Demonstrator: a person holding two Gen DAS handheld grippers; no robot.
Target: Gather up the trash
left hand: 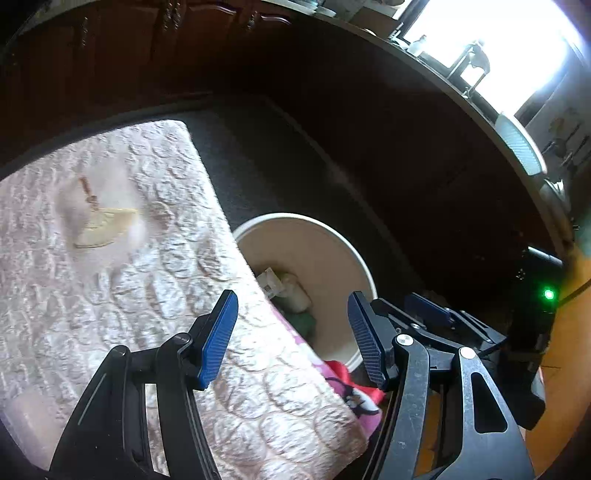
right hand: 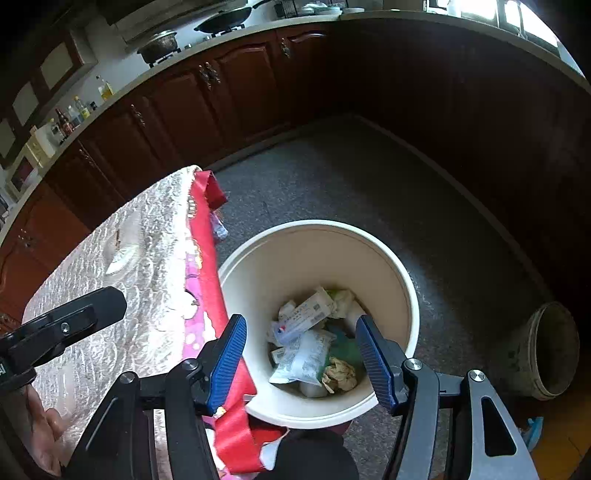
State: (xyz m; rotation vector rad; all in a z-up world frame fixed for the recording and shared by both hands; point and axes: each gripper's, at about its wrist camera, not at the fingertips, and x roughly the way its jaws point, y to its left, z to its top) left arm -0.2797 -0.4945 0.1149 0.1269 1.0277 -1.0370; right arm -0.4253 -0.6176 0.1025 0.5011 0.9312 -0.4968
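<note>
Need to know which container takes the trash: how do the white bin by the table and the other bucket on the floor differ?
The white bin stands upright against the table edge; the grey bucket lies tipped on its side, apart, to the right. The white bin is clean and cream-coloured inside; the grey bucket looks dull and stained. The white bin holds wrappers and crumpled paper; nothing shows inside the grey bucket. Both are round, open-topped, and sit on the dark floor.

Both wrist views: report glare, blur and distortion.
Left wrist view: window blown out white, cabinets nearly black, peel scrap on the tablecloth soft. Right wrist view: evenly lit, trash in the white bin sharp, counter edge bowed by fisheye.
</note>
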